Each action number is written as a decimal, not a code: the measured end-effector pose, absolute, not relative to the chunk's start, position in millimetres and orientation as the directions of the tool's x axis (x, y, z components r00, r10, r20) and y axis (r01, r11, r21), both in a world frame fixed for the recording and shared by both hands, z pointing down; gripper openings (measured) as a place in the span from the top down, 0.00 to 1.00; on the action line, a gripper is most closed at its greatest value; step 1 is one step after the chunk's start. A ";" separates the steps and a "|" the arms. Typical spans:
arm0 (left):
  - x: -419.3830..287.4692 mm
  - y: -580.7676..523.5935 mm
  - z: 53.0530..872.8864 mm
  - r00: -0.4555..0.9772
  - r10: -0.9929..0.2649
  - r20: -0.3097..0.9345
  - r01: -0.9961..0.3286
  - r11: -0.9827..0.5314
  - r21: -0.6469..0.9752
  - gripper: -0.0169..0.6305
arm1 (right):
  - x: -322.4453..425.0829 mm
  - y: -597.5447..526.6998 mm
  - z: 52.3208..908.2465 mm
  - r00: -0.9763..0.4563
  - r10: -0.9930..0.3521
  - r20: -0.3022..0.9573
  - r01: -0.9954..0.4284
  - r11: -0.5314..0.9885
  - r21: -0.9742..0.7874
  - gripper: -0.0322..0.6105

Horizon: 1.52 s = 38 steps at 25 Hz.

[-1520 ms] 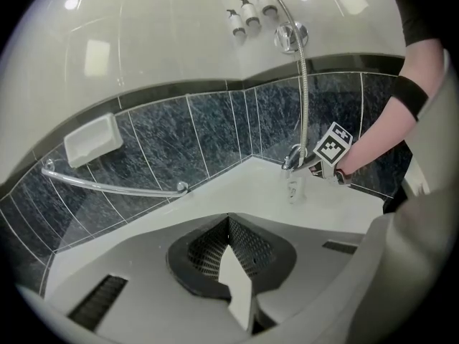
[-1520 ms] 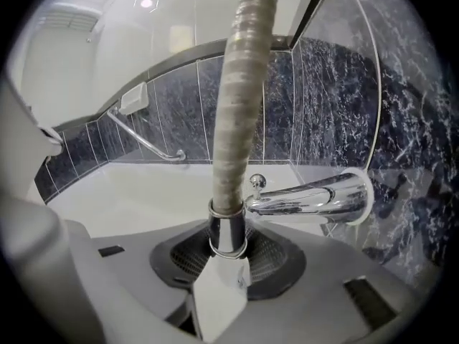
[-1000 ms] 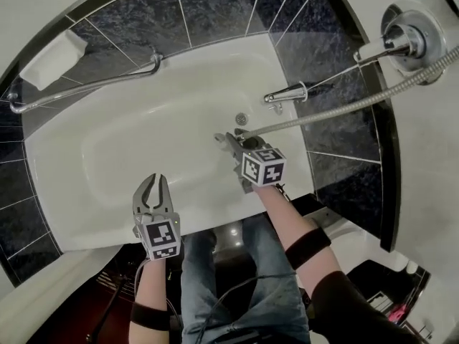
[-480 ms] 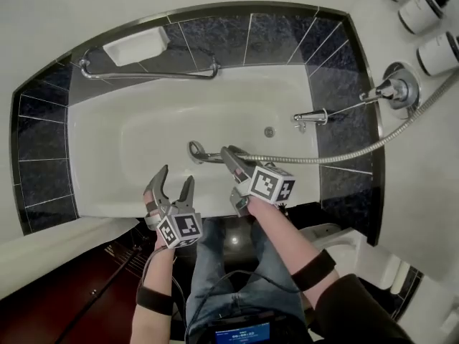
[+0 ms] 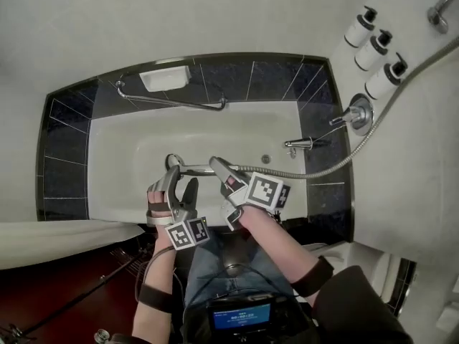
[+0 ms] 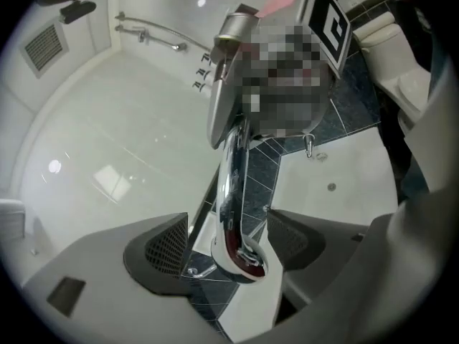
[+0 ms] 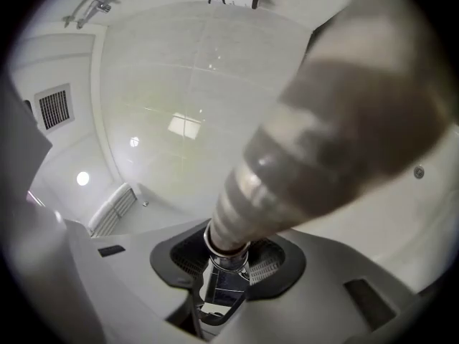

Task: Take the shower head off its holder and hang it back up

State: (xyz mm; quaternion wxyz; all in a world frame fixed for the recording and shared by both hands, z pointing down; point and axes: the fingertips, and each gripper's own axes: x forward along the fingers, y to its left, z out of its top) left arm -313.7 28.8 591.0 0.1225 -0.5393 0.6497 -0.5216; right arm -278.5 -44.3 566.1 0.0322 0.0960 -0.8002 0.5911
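A person stands over one white bathtub (image 5: 129,156) edged in dark tile, holding two grippers above it. The right gripper (image 5: 217,167) is clamped on the handle of the single chrome shower head (image 5: 176,165), which is off the wall and held out over the tub, its round face pointing left. The left gripper (image 5: 181,182) has just been opening its jaws. They now stand wide apart with the round end of the shower head between them, and neither pad presses on it. One metal hose (image 5: 308,175) runs from the handle to the right and climbs the wall out of the picture. On that wall are three white pump bottles (image 5: 356,27) (image 5: 375,49) (image 5: 387,79) in a row, one mixer valve (image 5: 355,113) and one tap spout (image 5: 301,144). Along the far side of the tub are one grab rail (image 5: 172,101) and one white soap dish (image 5: 165,79). A chrome fitting (image 5: 441,6) at the top right corner is cut off by the edge, so I cannot tell what it is. In the right gripper view the handle looms so close that it blurs, though the jaws plainly pinch its neck.
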 end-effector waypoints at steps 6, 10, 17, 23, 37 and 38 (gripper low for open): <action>-310.9 22.3 522.1 -0.422 -0.851 0.313 -0.443 -0.108 -0.890 0.44 | -279.2 -28.4 483.8 -0.995 -0.082 0.063 -0.082 0.248 -0.965 0.74; -304.9 19.3 484.6 -0.420 -0.867 0.268 -0.388 -0.095 -0.917 0.44 | -274.3 -16.6 442.7 -0.999 -0.050 0.001 -0.012 0.239 -0.971 0.74; -298.2 11.3 429.1 -0.415 -0.901 0.125 -0.272 -0.008 -0.962 0.88 | -260.3 -14.9 416.7 -0.998 -0.050 -0.045 0.034 0.188 -0.981 0.73; -291.4 -4.3 419.9 -0.393 -0.910 0.135 -0.260 -0.031 -0.965 0.88 | -251.5 -27.0 412.5 -0.996 -0.071 -0.060 0.046 0.190 -0.981 0.71; -295.9 -52.5 385.7 -0.353 -0.922 0.159 -0.265 -0.065 -0.962 0.89 | -226.1 -59.7 378.5 -0.992 -0.109 -0.069 0.024 0.368 -0.929 0.65; -297.1 -58.0 380.6 -0.349 -0.924 0.158 -0.258 -0.067 -0.964 0.89 | -224.7 -59.9 375.4 -0.990 -0.109 -0.093 0.048 0.360 -0.932 0.65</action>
